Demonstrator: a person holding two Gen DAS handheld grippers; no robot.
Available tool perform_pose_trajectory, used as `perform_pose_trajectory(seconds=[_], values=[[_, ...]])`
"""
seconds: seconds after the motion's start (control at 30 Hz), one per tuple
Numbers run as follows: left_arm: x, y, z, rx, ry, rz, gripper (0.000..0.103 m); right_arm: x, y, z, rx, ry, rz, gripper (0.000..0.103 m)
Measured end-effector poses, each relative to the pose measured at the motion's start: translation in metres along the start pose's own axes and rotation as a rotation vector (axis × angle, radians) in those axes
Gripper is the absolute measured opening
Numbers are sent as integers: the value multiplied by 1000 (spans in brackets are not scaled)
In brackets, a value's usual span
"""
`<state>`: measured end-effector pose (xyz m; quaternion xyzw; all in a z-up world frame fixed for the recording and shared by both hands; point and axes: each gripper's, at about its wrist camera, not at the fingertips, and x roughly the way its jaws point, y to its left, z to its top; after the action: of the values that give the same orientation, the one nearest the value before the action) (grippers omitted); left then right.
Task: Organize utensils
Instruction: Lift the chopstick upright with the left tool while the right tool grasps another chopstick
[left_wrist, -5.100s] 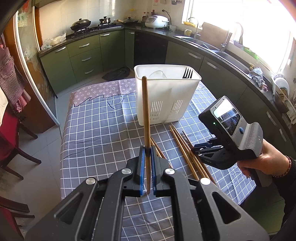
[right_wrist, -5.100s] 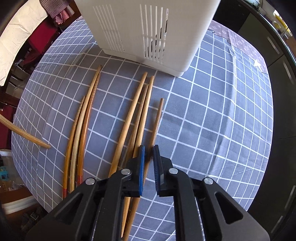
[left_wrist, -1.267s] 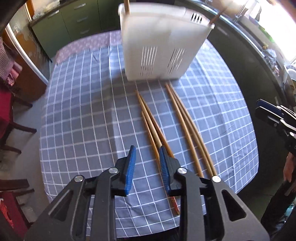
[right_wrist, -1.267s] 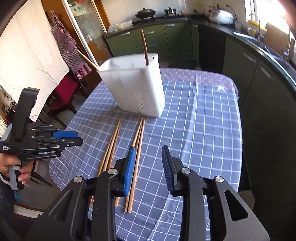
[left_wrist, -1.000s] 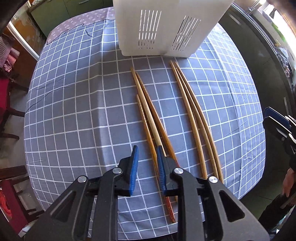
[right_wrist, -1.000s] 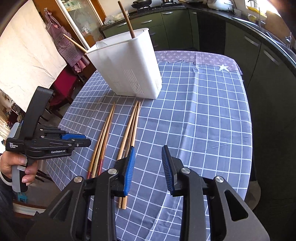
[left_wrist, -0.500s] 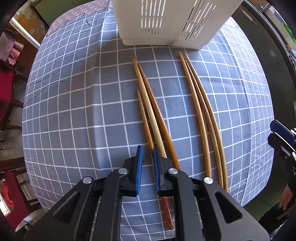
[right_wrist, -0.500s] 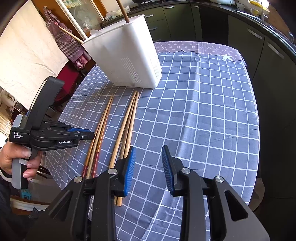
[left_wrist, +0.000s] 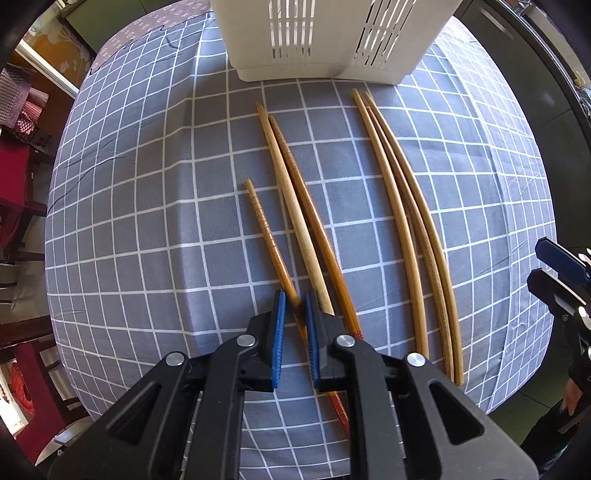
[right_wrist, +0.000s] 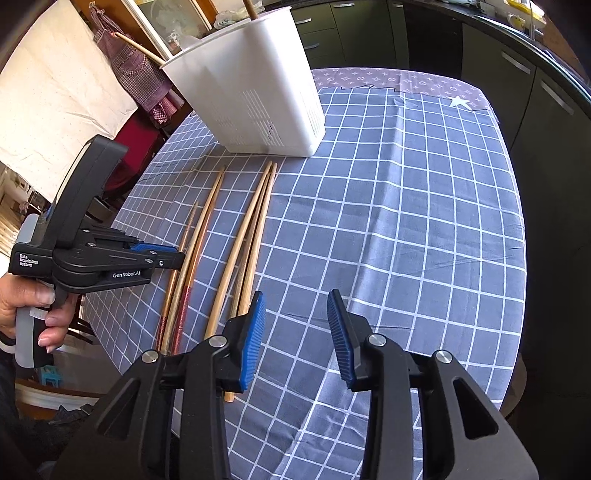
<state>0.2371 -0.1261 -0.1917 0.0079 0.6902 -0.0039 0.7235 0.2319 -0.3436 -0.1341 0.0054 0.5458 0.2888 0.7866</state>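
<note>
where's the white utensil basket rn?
The white utensil basket stands at the far end of the checked tablecloth, top centre in the left wrist view, just beyond the chopsticks' far tips.

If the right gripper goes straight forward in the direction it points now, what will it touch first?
Probably the bare checked tablecloth. The right gripper is open and empty and angles down at the table; the nearest chopsticks lie to the left of that line, though depth is hard to judge.

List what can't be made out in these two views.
- Utensil holder contents: left wrist view crops its top; right wrist view shows only two sticks above the rim.
- Chopstick under the left tongs: contact hidden by pads.
- Right tongs: body cropped in left wrist view.
</note>
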Motion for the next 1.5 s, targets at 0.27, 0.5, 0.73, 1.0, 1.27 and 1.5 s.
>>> perform_pose_trajectory(seconds=[0.27, 0.5, 0.73, 1.0, 1.27, 1.5], values=[[-6, 7, -5, 8, -45, -23, 7, 3, 9, 7, -10, 15, -21, 35], [-22, 21, -1, 31, -99, -50, 6, -1, 18, 14, -18, 9, -30, 35], [-64, 39, -5, 59, -214, -70, 6, -4, 19, 19, -13, 14, -53, 35], [-106, 54, -22, 71, -325, -87, 6, -3, 22, 27, -16, 22, -69, 35], [-128, 54, -35, 80, -391, -88, 6, 22, 28, 40, -35, 88, -104, 35], [-145, 58, -46, 95, -458, -80, 6, 51, 41, 56, -61, 131, -127, 34]])
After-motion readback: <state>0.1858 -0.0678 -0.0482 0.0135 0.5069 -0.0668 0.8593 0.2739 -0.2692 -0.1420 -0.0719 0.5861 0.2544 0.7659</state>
